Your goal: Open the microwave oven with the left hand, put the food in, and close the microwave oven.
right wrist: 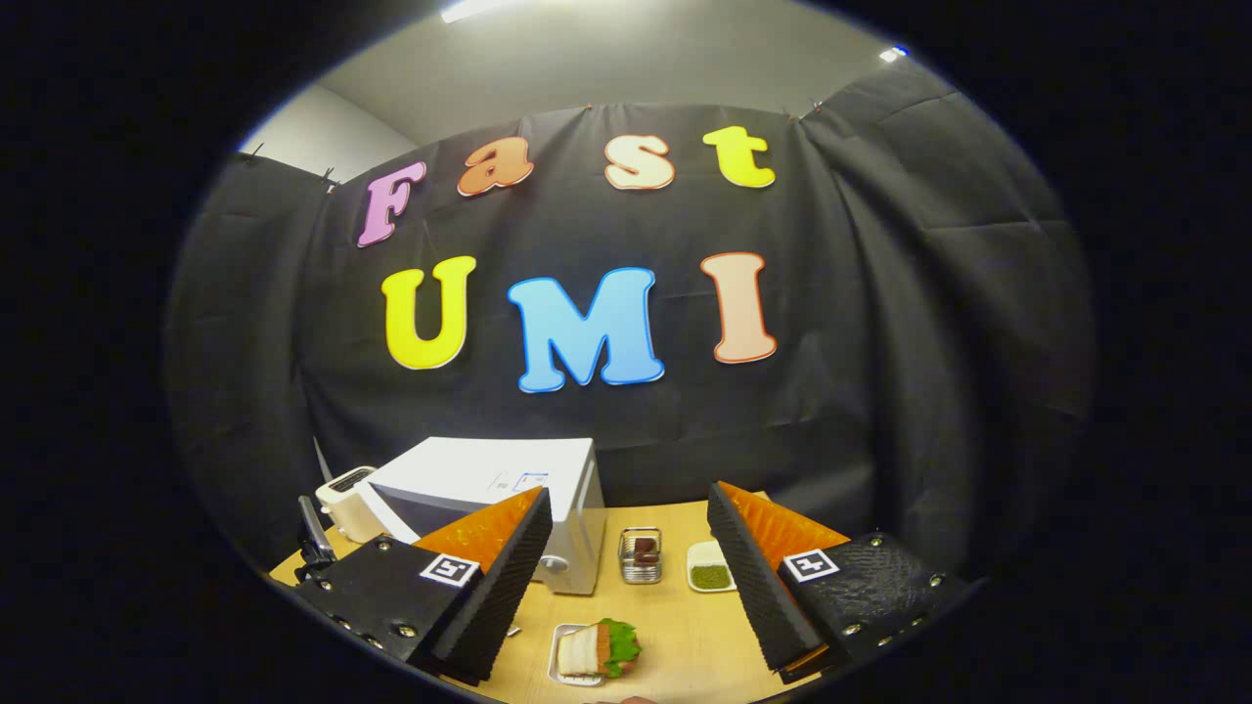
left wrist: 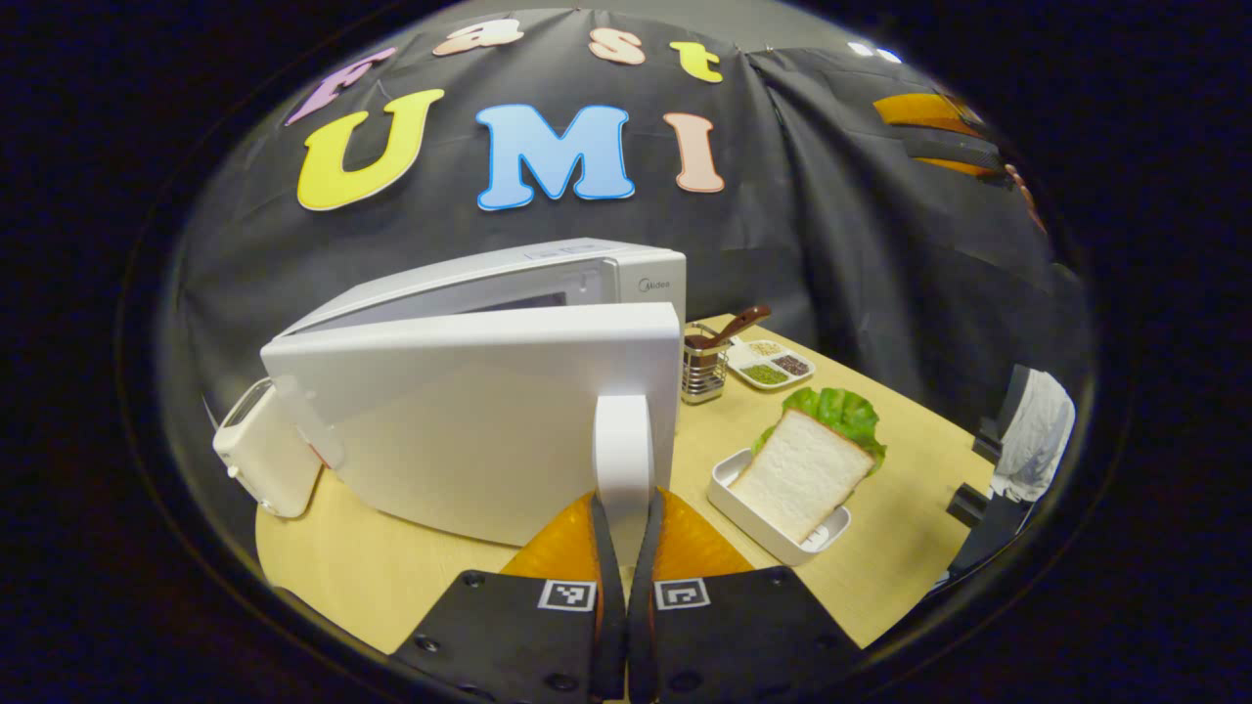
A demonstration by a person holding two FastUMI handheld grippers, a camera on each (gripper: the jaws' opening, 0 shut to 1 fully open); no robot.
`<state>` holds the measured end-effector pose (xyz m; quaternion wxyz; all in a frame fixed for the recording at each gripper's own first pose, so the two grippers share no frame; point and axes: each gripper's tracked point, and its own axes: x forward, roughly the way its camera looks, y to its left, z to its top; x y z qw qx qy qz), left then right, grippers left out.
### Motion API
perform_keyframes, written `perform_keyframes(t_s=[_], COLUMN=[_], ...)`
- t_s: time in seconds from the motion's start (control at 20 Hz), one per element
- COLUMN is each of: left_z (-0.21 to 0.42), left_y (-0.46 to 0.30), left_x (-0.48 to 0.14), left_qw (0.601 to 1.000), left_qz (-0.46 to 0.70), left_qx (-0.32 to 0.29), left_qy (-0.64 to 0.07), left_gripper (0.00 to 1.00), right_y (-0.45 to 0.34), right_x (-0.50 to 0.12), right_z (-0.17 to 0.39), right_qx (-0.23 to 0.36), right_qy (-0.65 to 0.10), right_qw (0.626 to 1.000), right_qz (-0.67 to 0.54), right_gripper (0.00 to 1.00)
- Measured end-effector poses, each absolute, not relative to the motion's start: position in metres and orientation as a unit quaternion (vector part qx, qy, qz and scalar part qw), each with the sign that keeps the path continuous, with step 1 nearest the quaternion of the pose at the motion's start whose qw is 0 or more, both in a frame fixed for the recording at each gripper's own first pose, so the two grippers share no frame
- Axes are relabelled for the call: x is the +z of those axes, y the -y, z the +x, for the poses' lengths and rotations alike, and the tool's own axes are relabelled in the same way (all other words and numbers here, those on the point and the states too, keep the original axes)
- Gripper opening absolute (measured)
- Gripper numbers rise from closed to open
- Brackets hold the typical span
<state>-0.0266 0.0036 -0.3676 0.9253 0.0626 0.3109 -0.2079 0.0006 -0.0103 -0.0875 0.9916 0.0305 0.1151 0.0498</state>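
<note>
In the left gripper view the white microwave [left wrist: 509,284] stands on the wooden table with its door [left wrist: 469,420] swung partly out. My left gripper [left wrist: 624,518] is shut on the door's white vertical handle [left wrist: 623,450], both orange fingers pressed against it. To the right lies the food, a sandwich of white bread and lettuce [left wrist: 807,460], in a white rectangular tray [left wrist: 773,518]. In the right gripper view my right gripper [right wrist: 626,528] hangs open above the table, nothing between its fingers, with the sandwich [right wrist: 599,647] below and the microwave [right wrist: 489,504] beyond the left finger.
A white toaster [left wrist: 262,450] stands left of the microwave. Behind the sandwich are a metal utensil holder [left wrist: 702,367] with a brown spoon and a divided dish of seasonings [left wrist: 771,364]. The table's right edge [left wrist: 939,508] is near a person's sleeve [left wrist: 1037,430].
</note>
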Motion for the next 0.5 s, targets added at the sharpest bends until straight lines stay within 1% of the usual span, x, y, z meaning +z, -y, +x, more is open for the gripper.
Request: perform_keyframes(t_s=[0.05,0.2,0.5], left_z=[-0.036,-0.064,-0.117], left_y=[-0.010,-0.032,-0.092], left_x=[-0.365,-0.362,-0.353], left_qw=[0.923,0.912,0.886], left_qz=[0.060,0.055,0.066], left_qx=[-0.215,-0.244,-0.296], left_qy=[-0.313,-0.326,-0.349], left_gripper=[0.08,0.08,0.08], right_y=[0.002,-0.018,-0.045], right_x=[-0.092,-0.109,-0.159], right_z=[-0.002,-0.011,-0.020], right_qx=[0.060,0.081,0.085], right_qy=[-0.122,-0.147,-0.209], right_qw=[0.990,0.986,0.973], right_qz=[0.030,0.017,0.037], right_gripper=[0.97,0.97,0.97])
